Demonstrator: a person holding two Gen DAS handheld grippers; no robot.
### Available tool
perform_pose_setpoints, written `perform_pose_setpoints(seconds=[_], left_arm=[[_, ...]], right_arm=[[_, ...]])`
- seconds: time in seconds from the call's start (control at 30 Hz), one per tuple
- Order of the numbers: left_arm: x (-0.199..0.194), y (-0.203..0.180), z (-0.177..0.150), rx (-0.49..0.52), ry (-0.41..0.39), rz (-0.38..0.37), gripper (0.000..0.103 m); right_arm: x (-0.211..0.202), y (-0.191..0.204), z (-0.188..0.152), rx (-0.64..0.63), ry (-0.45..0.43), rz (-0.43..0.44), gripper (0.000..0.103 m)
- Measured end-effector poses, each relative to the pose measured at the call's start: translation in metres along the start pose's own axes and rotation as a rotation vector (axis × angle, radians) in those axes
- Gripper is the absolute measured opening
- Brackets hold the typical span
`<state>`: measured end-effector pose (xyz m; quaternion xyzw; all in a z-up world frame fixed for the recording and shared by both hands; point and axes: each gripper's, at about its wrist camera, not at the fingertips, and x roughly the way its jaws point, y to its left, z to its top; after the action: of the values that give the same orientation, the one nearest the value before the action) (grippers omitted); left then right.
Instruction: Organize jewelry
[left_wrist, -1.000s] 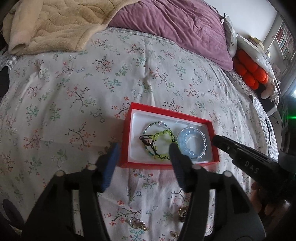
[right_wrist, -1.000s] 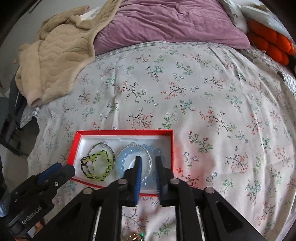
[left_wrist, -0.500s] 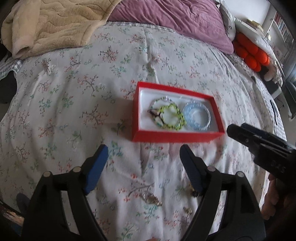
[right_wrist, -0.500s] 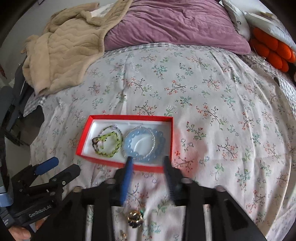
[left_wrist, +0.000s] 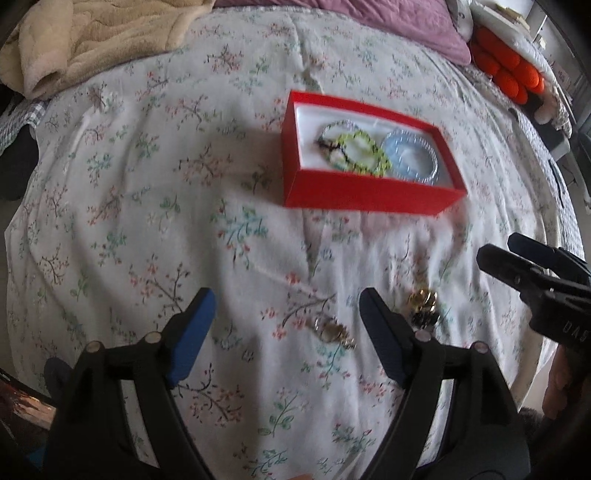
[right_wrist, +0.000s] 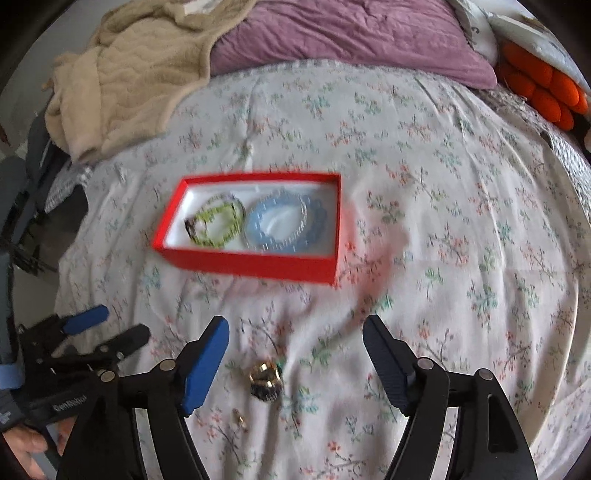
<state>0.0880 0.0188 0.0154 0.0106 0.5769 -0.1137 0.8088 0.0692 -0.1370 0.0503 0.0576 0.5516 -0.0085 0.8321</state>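
We hold the left hand-held gripper (left_wrist: 284, 332) with its blue pads spread wide and nothing between them; its jaws have just been opening. Below its gap, a small gold-toned piece (left_wrist: 330, 329) lies on the floral bedspread (left_wrist: 147, 184), and a gold and dark ornament (left_wrist: 423, 306) lies just beside the right pad.

We hold the right hand-held gripper (right_wrist: 295, 354) likewise spread, jaws just opened further, gripping nothing. In the right wrist view the gold and dark ornament (right_wrist: 264, 380) lies on the bedspread between its pads, untouched, with a tiny gold item (right_wrist: 240, 419) near it; blur prevents us from identifying either piece.

Farther out on the bed stands the red box (left_wrist: 365, 192), open-topped with a white lining. Its left part contains a yellow-green beaded bracelet (left_wrist: 360, 153) overlapping a thin pale beaded bracelet (left_wrist: 334, 127). Its right part contains a light blue beaded bracelet (left_wrist: 410, 158) with a fine clear-beaded strand on it.

Beyond the box we see a beige blanket (right_wrist: 122, 85), a purple duvet (right_wrist: 351, 37) and orange cushions (right_wrist: 543, 88).
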Motion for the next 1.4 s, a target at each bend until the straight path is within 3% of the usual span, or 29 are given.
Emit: perform_pose_setpoints(seconds=[0.27, 0.63, 0.77, 0.93, 1.2, 1.4], left_arm=[[0.017, -0.005, -0.011, 0.004, 0.090, -0.047, 0.080], [0.030, -0.017, -0.016, -0.008, 0.145, -0.097, 0.079], [0.036, -0.021, -0.019, -0.018, 0.173, -0.119, 0.060], [0.041, -0.022, -0.021, -0.038, 0.190, -0.127, 0.045], [0.049, -0.029, -0.019, -0.055, 0.189, -0.111, 0.040], [0.055, -0.032, -0.015, -0.081, 0.177, -0.101, 0.029]], right_arm=[[0.021, -0.002, -0.017, 0.004, 0.095, -0.049, 0.077], [0.031, -0.008, -0.021, 0.011, 0.136, -0.063, 0.077], [0.033, -0.009, -0.021, 0.013, 0.140, -0.066, 0.078], [0.035, -0.009, -0.021, 0.016, 0.143, -0.064, 0.078], [0.039, -0.007, -0.021, 0.009, 0.150, -0.067, 0.078], [0.039, -0.006, -0.022, 0.009, 0.153, -0.067, 0.078]])
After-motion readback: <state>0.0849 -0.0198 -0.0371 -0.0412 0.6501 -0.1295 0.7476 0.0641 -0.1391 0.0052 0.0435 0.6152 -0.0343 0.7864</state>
